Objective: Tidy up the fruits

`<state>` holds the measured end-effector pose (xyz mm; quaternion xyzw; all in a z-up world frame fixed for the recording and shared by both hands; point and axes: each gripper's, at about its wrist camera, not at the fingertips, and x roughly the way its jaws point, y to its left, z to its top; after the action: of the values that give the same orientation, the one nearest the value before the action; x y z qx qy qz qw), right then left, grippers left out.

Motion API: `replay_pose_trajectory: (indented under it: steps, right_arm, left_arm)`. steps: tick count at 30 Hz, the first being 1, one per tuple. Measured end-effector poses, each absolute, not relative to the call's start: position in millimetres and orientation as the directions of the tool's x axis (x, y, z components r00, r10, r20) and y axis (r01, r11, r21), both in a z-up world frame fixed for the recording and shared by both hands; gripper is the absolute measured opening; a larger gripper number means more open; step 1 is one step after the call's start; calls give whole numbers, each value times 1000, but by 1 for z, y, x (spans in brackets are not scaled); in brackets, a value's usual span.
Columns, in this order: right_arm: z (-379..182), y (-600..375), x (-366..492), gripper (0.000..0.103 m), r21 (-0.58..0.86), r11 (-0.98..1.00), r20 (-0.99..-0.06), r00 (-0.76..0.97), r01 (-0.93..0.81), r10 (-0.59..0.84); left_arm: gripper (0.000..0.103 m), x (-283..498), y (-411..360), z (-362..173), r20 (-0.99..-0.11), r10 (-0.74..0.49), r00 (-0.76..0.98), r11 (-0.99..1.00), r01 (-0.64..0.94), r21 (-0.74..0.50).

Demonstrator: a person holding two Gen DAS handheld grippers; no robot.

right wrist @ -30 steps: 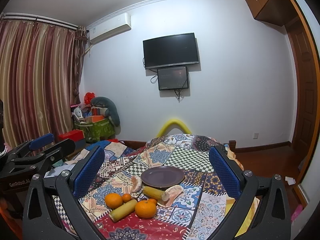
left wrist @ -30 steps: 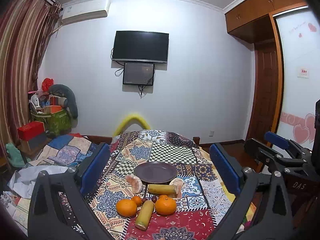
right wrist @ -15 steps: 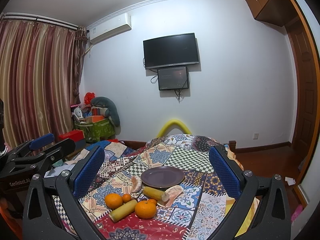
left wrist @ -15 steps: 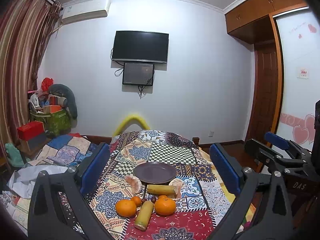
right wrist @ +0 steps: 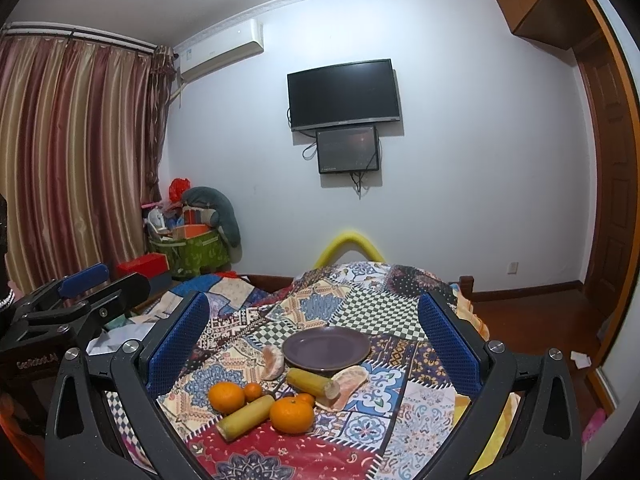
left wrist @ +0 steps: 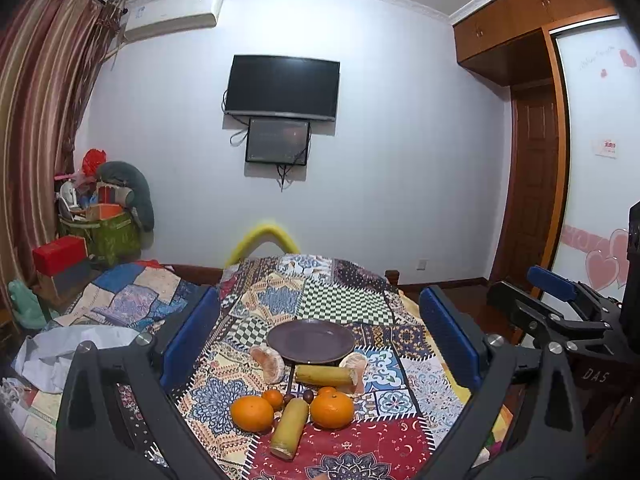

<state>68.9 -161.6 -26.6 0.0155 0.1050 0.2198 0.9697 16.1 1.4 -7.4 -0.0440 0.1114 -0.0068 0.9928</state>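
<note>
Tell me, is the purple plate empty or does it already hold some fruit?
Empty. The purple plate shows only its bare dark surface in both views; the oranges, sugarcane pieces and pomelo segments all lie on the patchwork cloth before it.

Change over the last second: seen from my left gripper (left wrist: pixel 319 294) and my right gripper (right wrist: pixel 314 298), the purple plate (left wrist: pixel 311 340) and the largest orange (right wrist: pixel 291 414) sit a trace higher in frame; the shift is barely perceptible.
</note>
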Motion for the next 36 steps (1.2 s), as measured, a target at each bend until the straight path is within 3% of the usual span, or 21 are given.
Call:
replay_pose_trajectory:
  steps: [17, 28, 36]
  right_arm:
    - [-88, -149, 128, 103, 96, 903, -421, 805, -419, 418]
    - [-142, -121, 162, 103, 82, 878, -579, 695, -471, 427]
    - [-179, -103, 183, 102, 146, 849, -664, 586, -509, 465]
  left_arm:
    - [98, 83, 41, -88, -461, 33, 887, 993, -82, -85]
    - [79, 122, 68, -155, -643, 3, 766, 987, -105, -120]
    - [76, 141, 78, -192, -714, -15, 700, 985, -114, -132]
